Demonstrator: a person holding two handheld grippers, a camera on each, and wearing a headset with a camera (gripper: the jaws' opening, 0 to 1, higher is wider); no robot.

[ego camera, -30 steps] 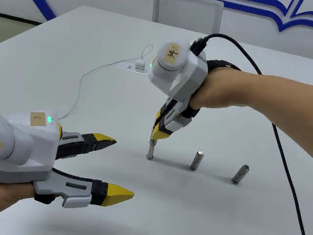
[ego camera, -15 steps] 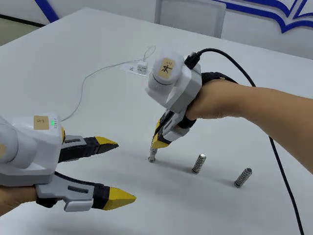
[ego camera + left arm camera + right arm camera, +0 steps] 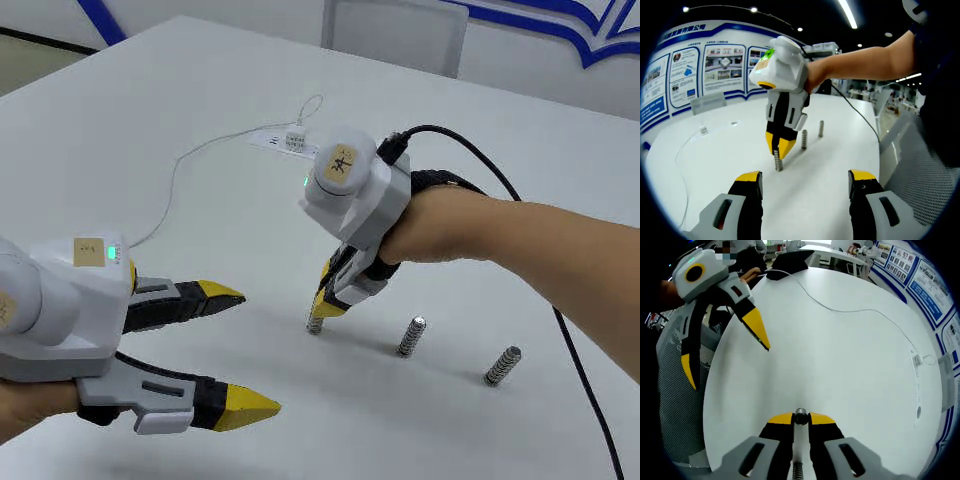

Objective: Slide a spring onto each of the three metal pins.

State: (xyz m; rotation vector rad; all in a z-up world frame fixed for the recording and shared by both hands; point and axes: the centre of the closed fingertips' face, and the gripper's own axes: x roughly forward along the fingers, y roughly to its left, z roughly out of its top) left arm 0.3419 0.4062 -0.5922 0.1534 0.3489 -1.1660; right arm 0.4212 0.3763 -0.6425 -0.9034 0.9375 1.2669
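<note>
**Last spring goes down its pin**
The spring (image 3: pixel 315 325), high on the left pin (image 3: pixel 800 415) a second ago, now sits low near the table (image 3: pixel 150 120), pinched in the right gripper (image 3: pixel 328 303). The middle pin (image 3: pixel 411 337) and right pin (image 3: pixel 503 366) already wear springs, so the task looks nearly done. The left gripper (image 3: pixel 243 350) hangs gaping, holding nothing.

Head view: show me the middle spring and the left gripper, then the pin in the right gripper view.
middle spring (image 3: pixel 410 338), head view, mid coil
left gripper (image 3: pixel 260 352), head view, midway between its fingertips
pin (image 3: pixel 800 416), right gripper view, its round top
</note>
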